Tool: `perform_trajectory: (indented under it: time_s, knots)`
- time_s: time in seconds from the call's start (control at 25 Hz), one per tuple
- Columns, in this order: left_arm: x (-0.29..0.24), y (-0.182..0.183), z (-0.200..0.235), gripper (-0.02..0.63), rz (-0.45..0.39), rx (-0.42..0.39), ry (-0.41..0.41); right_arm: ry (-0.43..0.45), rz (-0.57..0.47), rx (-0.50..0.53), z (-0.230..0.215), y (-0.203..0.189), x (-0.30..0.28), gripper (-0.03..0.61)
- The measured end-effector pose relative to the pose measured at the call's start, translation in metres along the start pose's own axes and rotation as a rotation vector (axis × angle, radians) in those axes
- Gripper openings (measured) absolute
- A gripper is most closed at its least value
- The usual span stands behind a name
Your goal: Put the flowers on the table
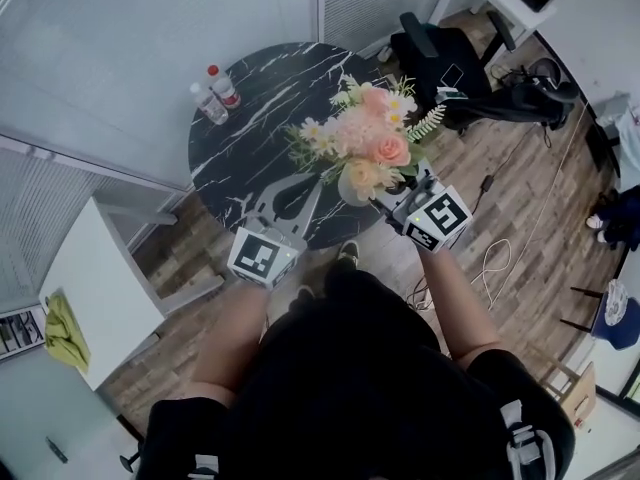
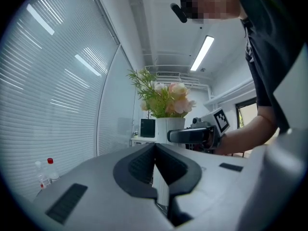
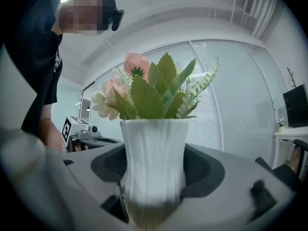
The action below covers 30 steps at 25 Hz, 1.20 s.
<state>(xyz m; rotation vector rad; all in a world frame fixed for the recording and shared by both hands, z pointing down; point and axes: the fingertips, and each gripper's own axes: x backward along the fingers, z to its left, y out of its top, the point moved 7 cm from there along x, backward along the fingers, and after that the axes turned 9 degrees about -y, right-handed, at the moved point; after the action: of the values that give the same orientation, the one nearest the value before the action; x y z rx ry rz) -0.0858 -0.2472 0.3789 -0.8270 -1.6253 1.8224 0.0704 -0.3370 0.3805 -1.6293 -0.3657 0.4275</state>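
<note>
A bunch of peach and pink flowers (image 1: 365, 133) stands upright in a white ribbed vase (image 1: 352, 186). My right gripper (image 1: 380, 198) is shut on the vase (image 3: 154, 162), holding it over the near right edge of the round black marble table (image 1: 250, 98). Whether the vase's base touches the table is hidden. My left gripper (image 1: 303, 180) hovers over the table's near edge, left of the vase, its jaws shut on nothing (image 2: 154, 158). From the left gripper view, the flowers (image 2: 166, 97) and the right gripper (image 2: 190, 135) show just ahead.
Two plastic bottles (image 1: 216, 94) stand at the table's far left. A black office chair (image 1: 450, 63) sits beyond the table on the right. A white desk (image 1: 100, 288) is at left, and cables (image 1: 490, 258) lie on the wooden floor.
</note>
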Motion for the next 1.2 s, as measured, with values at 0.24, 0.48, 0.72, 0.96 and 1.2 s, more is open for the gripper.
perform_trajectory:
  time_s: [0.24,0.48,0.72,0.96,1.2]
  knots:
    - [-0.027,-0.006,0.016,0.012,-0.004,0.029,0.067,0.056,-0.003,-0.016,-0.037,-0.009,-0.019,0.337]
    - [-0.046,-0.018,0.035,0.012,0.019,0.041,0.138,0.092,0.011,-0.022,-0.069,-0.024,-0.046,0.336]
    - [-0.051,-0.038,0.07,0.012,0.034,0.041,0.174,0.093,0.018,-0.026,-0.086,-0.047,-0.085,0.336]
    - [-0.06,-0.067,0.111,0.012,0.04,0.04,0.155,0.053,0.038,0.016,-0.099,-0.079,-0.13,0.336]
    - [-0.064,-0.101,0.153,0.012,0.057,0.05,0.161,0.023,0.035,0.009,-0.107,-0.108,-0.176,0.336]
